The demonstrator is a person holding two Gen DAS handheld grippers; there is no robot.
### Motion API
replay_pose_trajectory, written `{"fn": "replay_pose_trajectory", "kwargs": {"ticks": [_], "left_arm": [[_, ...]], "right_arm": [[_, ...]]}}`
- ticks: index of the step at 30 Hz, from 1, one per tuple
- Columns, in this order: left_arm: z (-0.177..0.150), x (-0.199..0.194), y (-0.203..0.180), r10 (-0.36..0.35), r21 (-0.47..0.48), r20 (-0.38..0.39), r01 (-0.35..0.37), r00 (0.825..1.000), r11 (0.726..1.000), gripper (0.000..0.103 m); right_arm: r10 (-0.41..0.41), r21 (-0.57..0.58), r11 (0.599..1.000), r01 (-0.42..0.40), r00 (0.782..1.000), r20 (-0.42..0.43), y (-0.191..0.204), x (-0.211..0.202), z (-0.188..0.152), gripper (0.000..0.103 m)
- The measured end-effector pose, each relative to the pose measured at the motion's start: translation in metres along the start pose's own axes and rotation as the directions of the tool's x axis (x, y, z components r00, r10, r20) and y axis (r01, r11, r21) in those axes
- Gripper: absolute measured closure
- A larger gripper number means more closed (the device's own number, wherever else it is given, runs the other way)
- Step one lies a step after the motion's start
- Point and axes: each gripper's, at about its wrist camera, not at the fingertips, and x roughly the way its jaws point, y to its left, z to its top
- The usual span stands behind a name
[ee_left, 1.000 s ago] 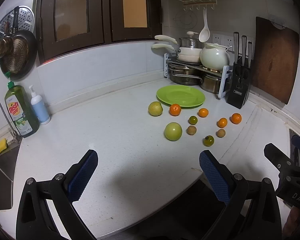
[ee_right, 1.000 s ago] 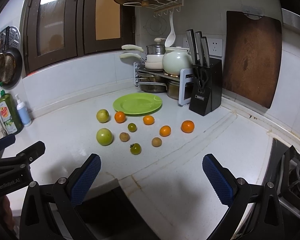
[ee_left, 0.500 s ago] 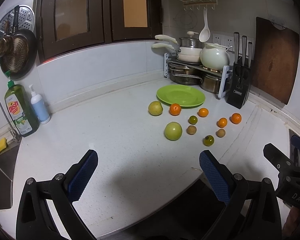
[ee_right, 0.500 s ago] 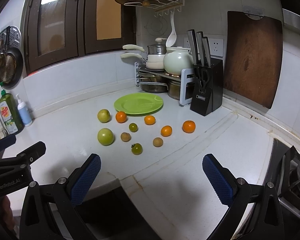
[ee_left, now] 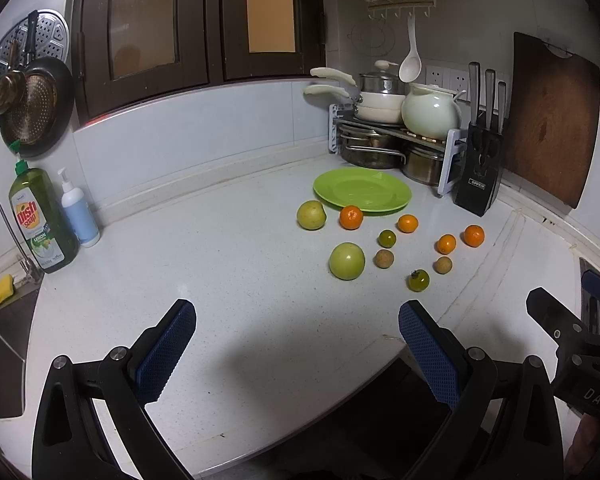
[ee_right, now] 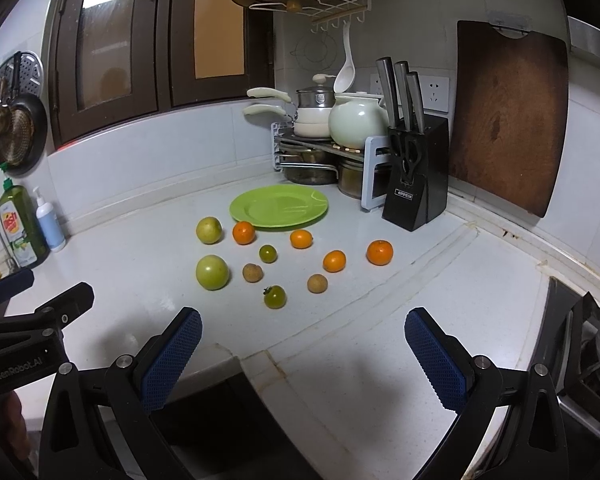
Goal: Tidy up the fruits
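1. The white bench [ee_left: 228, 280] is seen as a corner surface; its near edge runs just under both hand-held grippers, with a dark drop below it.
2. A broad bare stretch of bench lies between the near edge and the fruits, and more bare surface extends left toward the dish soap bottle [ee_left: 42, 220] and the sink [ee_left: 0, 340].
3. The right side is bounded by a stove [ee_right: 592, 360] and by the wall, against which a wooden cutting board [ee_right: 504, 116] is leaned.
4. The back corner is filled by a pot rack [ee_right: 320, 148] and a knife block [ee_right: 416, 172], with the empty green plate [ee_right: 278, 206] just in front of them.
5. The fruits are spread on the bench in front of the plate — four oranges, among them one [ee_right: 244, 232] beside the plate rim, a large green fruit [ee_right: 212, 272], a yellow-green fruit [ee_right: 209, 230], two small green and two small brown ones. None is on the plate.
6. The left hand-held gripper [ee_left: 296, 344] is held wide apart above the near bench, with nothing between its blue pads and nothing touched.
7. The right hand-held gripper [ee_right: 302, 348] is likewise spread wide — empty, above the near edge, well short of the fruits.
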Motion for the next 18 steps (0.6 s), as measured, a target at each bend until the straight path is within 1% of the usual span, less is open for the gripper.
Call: {"fn": "replay_pose_trajectory", "kwargs": {"ticks": [12, 15, 18], "left_arm": [[-0.005, 0.016, -0.007, 0.013, -0.005, -0.040, -0.013, 0.999, 1.000, 0.000], [-0.006, 0.023, -0.006, 0.011, 0.010, -0.047, -0.011, 0.999, 1.000, 0.000], [0.000, 0.037, -0.005, -0.010, 0.046, -0.044, 0.012, 0.999, 0.999, 0.000]], "right_arm": [[0.034, -0.018, 0.999, -0.035, 0.998, -0.047, -0.002, 0.019, -0.005, 0.000], [0.045, -0.022, 0.999, -0.047, 0.997, -0.070, 0.001, 0.029, -0.006, 0.000], [0.053, -0.024, 0.998, -0.055, 0.995, -0.083, 0.006, 0.043, -0.004, 0.001]]}}
